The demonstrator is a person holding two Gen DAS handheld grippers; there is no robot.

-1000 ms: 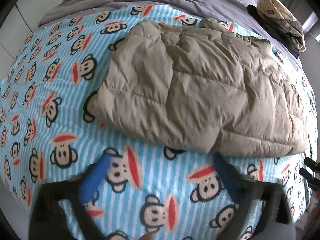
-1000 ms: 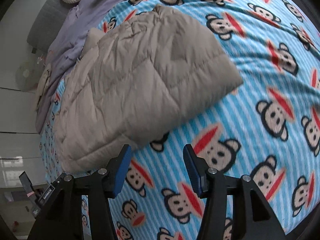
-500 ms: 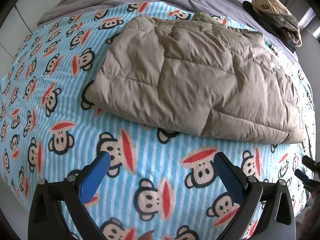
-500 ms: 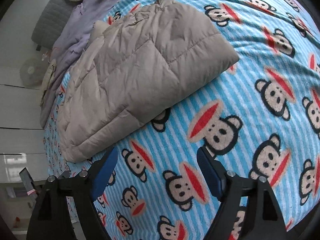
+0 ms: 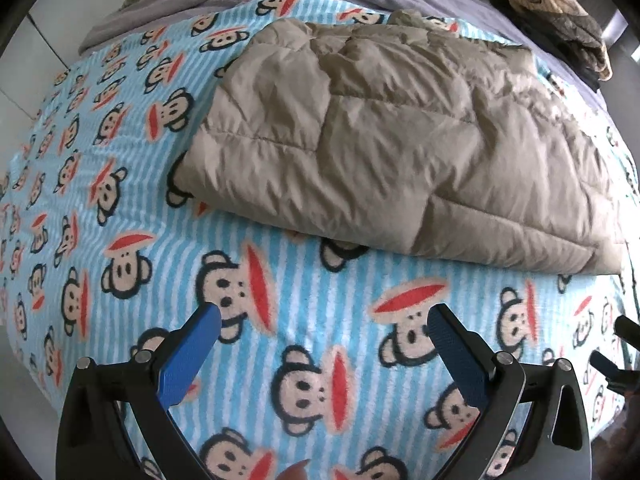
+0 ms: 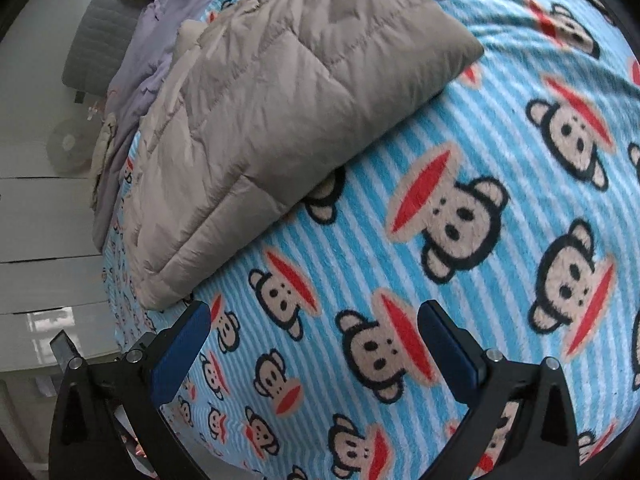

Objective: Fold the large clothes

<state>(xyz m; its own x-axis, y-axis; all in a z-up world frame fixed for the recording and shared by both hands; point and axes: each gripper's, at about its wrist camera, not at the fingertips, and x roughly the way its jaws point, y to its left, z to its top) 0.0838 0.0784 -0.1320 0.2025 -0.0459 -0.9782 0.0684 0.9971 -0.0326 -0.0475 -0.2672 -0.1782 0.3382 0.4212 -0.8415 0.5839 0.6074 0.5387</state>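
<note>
Left wrist: the left gripper (image 5: 324, 316) hangs agape and empty over the blanket (image 5: 120, 200), the folded jacket (image 5: 400, 140) lying ahead. Right wrist: the right gripper (image 6: 314, 316), jaws just spread, holds nothing; the jacket's corner sits ahead-left, best pinched squarely.

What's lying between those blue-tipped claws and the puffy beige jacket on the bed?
Nothing but bare monkey-print blanket. Both wrist views show it: the left gripper and right gripper stand open and empty, short of the folded jacket.
</note>
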